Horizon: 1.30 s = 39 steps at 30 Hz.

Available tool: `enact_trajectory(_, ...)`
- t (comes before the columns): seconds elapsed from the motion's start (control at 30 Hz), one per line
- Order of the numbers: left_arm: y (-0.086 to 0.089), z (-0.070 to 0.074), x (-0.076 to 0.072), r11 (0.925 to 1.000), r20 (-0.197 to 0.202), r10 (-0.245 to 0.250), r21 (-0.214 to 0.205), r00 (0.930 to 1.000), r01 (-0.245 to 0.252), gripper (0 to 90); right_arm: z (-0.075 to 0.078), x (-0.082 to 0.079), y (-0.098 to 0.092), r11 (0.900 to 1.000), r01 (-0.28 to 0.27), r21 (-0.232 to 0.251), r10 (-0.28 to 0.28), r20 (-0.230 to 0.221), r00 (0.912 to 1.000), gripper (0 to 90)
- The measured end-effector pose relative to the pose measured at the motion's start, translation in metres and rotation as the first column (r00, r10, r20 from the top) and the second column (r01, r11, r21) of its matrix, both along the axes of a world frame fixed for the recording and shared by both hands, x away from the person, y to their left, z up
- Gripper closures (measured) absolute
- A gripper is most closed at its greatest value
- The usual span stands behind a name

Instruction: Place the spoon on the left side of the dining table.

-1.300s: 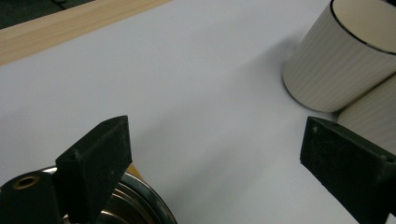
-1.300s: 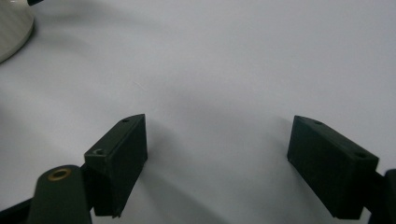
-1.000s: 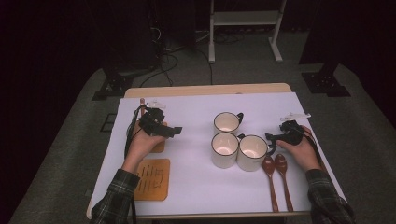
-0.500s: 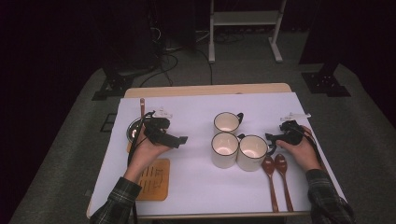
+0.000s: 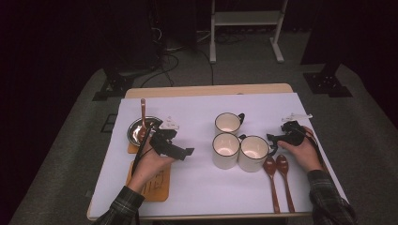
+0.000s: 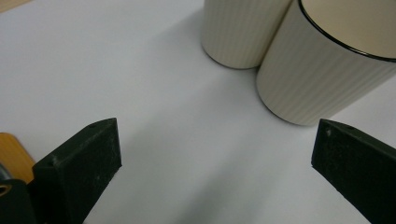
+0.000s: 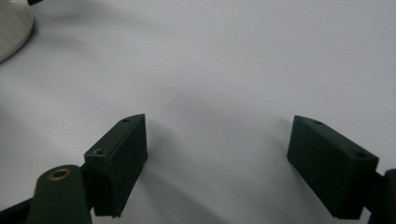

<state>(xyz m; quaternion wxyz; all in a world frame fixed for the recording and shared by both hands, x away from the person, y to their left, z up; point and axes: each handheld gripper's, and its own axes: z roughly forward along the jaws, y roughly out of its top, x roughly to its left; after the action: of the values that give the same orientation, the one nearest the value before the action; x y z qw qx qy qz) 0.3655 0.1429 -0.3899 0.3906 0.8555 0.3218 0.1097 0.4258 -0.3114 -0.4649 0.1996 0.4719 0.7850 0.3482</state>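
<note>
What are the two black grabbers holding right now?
Nothing. The left gripper is open, empty, pointing toward the mugs. The right gripper is open over the white table cover.

In the left gripper view we see two ribbed cream mugs cut off: the far mug loses its rim to the top edge, and the near mug runs off at top and right. Their handles are out of frame. An orange board shows just a corner at the left edge. In the right gripper view a mug is a sliver at the top left corner. In the high view, the left hand covers part of the wooden coaster.
</note>
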Motion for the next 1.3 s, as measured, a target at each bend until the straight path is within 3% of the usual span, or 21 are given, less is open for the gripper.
enact_trajectory(0.43, -0.01, -0.018, -0.023, 0.999, -0.021, -0.041, 0.014, 0.9989, 0.041, 0.8, 0.0, 0.0, 0.0, 1.0, 0.001, 0.0, -0.001, 0.0, 1.0, 18.5)
enact_trajectory(0.83, -0.012, -0.03, -0.035, 0.9987, -0.022, -0.047, 0.018, 0.9987, 0.047, 0.8, 0.0, 0.0, 0.0, 1.0, 0.001, 0.0, -0.001, 0.0, 1.0, 18.5)
enact_trajectory(1.17, -0.02, -0.043, -0.047, 0.9959, -0.029, -0.061, 0.066, 0.9977, 0.062, 0.8, 0.0, 0.0, 0.0, 1.0, -0.001, -0.002, 0.001, 0.003, 1.0, 18.5)
enact_trajectory(1.3, -0.022, -0.048, -0.051, 0.9921, -0.027, -0.067, 0.104, 0.9974, 0.069, 0.8, 0.0, 0.0, 0.0, 1.0, -0.001, -0.003, 0.001, 0.004, 1.0, 18.5)
